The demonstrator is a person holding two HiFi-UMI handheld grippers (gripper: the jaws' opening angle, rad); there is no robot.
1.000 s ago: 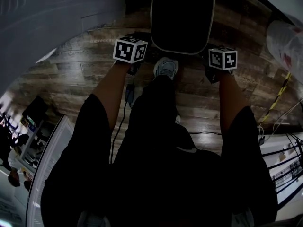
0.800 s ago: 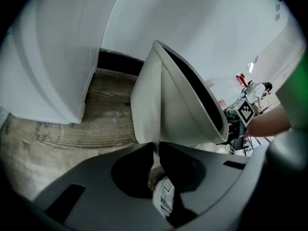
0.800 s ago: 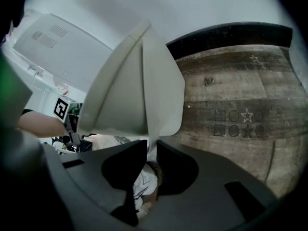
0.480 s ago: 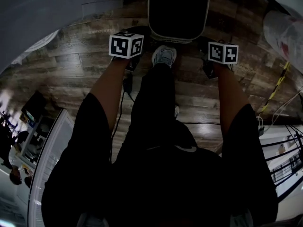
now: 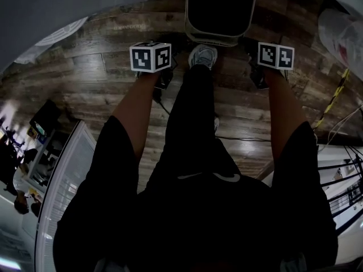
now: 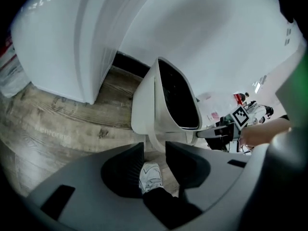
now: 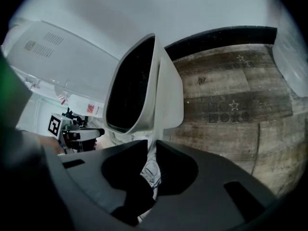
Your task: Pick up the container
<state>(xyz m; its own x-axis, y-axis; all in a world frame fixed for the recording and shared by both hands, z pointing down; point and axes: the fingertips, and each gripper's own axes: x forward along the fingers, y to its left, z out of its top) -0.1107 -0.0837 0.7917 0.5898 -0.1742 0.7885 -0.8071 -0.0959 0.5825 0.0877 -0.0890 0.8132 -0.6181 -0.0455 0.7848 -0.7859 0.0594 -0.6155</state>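
- Left gripper (image 6: 154, 159): its fingers (image 6: 126, 165) are opening, with a plain gap between them, and the pads press on nothing.
- In that gap, under the fingertips, a shoe (image 6: 150, 176) shows.
- Just ahead of the left fingertips, a thin white edge of the container (image 6: 144, 105) runs down into the gap. As far as I can tell it touches neither pad.
- Right gripper (image 7: 151, 158): its fingers (image 7: 175, 165) stand close together. The container's white edge sits between them at the tips, and they appear to pinch it.
- The container's body stands straight beyond both sets of fingertips, between the two grippers. Its dark mouth is turned to the inner side of each.
- Past the container, to the outer side of each gripper, lies the plank floor (image 7: 231, 100).
- Farthest off is a white wall (image 6: 216, 37).
- Progress, as I judge it: both grippers have reached the container's near edge, but only the right one grips.
- I cannot tell whether the container is off the floor.
- Left to do: close the left fingers on the edge again, then raise it with both.
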